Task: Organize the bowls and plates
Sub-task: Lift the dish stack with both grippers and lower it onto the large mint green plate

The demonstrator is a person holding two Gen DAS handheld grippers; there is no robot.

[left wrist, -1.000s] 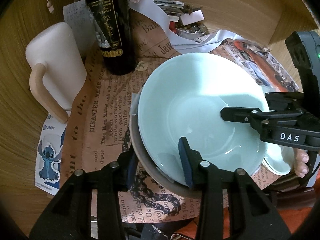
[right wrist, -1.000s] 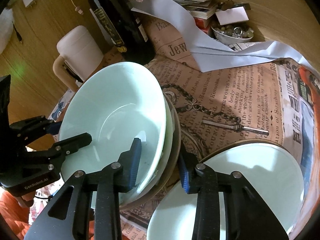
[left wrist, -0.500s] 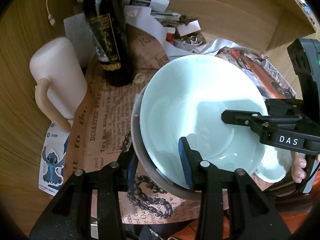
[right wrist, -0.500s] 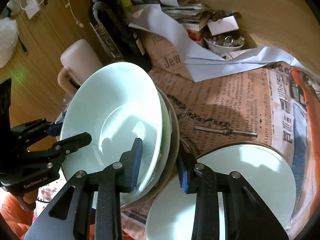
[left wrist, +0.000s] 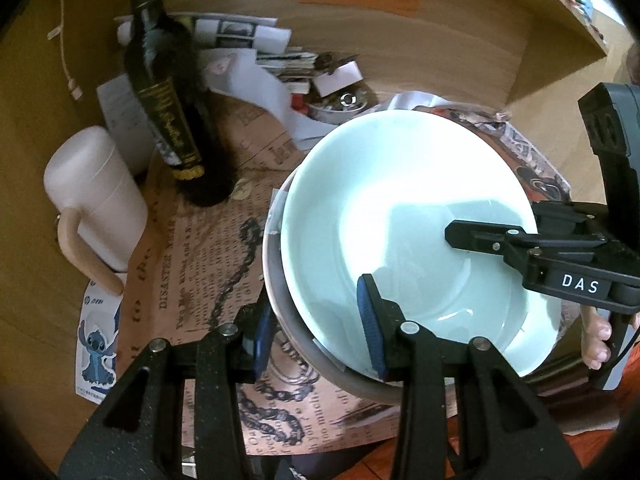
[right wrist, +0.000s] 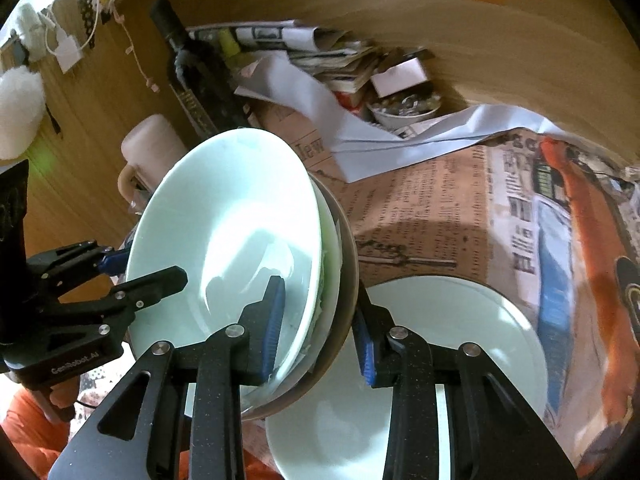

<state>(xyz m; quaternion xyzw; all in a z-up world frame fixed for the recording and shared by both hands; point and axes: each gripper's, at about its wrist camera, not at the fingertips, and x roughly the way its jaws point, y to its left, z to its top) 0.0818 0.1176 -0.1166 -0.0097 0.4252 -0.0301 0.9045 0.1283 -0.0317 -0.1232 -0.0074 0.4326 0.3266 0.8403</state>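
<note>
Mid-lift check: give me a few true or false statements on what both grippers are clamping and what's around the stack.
1. Both grippers clamp the same stack of bowls. True: left gripper and right gripper grip opposite rims.
2. The top bowl holds food. False: it looks empty.
3. A dark bottle stands beyond the stack. True.
4. The pale mug sits inside the stack. False: it stands apart, beside the bottle.
5. Another pale plate lies under the right gripper. True.
6. The stack is level. False: it is tilted.
</note>
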